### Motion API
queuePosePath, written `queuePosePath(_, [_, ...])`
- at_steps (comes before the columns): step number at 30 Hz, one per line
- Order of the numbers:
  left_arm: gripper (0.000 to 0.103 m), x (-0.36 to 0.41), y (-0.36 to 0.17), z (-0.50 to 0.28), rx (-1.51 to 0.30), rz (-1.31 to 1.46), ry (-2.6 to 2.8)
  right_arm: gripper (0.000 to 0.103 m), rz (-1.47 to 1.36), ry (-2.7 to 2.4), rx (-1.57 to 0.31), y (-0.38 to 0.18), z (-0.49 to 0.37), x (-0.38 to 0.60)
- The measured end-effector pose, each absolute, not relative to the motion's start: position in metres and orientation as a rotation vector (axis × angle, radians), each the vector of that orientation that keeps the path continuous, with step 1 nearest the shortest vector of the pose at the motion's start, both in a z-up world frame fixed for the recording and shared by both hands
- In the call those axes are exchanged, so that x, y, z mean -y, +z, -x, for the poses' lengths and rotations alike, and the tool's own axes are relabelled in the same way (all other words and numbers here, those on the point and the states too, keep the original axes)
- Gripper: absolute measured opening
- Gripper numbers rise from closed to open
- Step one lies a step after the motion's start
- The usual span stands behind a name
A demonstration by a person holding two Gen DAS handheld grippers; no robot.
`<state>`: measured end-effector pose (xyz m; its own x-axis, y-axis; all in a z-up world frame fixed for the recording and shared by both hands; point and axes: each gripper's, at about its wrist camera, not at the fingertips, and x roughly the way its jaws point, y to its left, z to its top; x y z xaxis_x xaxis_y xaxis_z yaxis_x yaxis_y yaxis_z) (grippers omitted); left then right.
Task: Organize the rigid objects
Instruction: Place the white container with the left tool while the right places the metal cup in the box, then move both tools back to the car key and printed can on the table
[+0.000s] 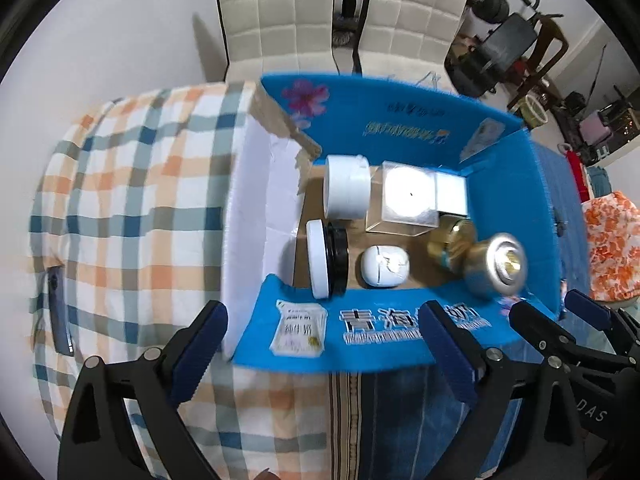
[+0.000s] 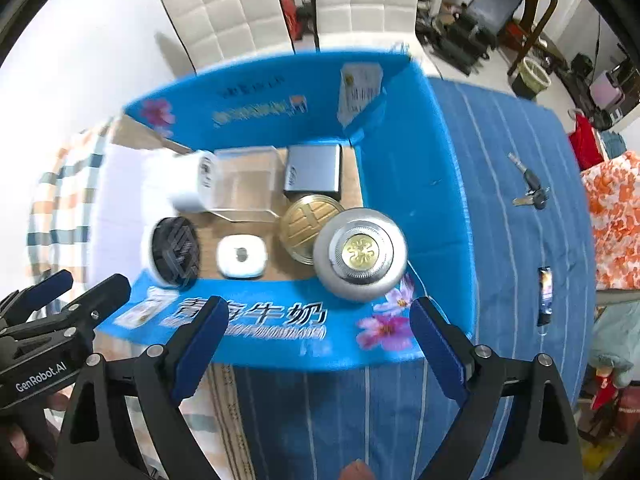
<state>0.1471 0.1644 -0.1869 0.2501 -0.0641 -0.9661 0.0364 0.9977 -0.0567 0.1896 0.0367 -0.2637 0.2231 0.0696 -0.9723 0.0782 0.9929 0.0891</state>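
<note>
A blue cardboard box stands open on the bed. Inside lie a white roll, a clear cube case, a black jar with a white lid, a small white case, a gold tin and a silver round tin. My left gripper is open and empty just in front of the box. My right gripper is open and empty in front of the box, below the silver tin; it also shows in the left wrist view.
A keys bunch and a small dark stick lie on the blue striped cover right of the box. A plaid blanket lies to the left, with a dark phone on it. Two white chairs stand behind.
</note>
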Motion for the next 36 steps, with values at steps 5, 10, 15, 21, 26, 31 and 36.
queuePosePath(5, [0.098,-0.172,-0.146,-0.129,-1.229,0.031,-0.081,0.094,-0.153,0.005,-1.272,-0.214,-0.161,-0.034])
queuePosePath(10, [0.098,-0.168,-0.107,-0.099,-1.175,0.003,-0.092,0.094,-0.176,0.015,-1.207,-0.172,-0.128,-0.033])
queuePosePath(15, [0.098,-0.158,-0.083,-0.074,-1.127,-0.029,-0.101,0.094,-0.174,0.027,-1.162,-0.143,-0.094,-0.032])
queuePosePath(21, [0.098,-0.134,-0.075,-0.056,-1.114,-0.072,-0.097,0.094,-0.243,0.045,-1.139,-0.133,-0.07,-0.008])
queuePosePath(26, [0.098,-0.088,-0.07,-0.054,-1.098,-0.081,-0.131,0.094,-0.278,0.038,-1.129,-0.136,-0.072,0.031])
queuePosePath(31, [0.098,-0.021,-0.091,-0.079,-1.112,-0.127,-0.134,0.094,-0.305,-0.045,-1.176,-0.158,-0.084,0.11])
queuePosePath(36, [0.098,0.063,-0.139,-0.111,-1.083,-0.254,-0.055,0.094,-0.278,-0.181,-1.287,-0.225,-0.104,0.204])
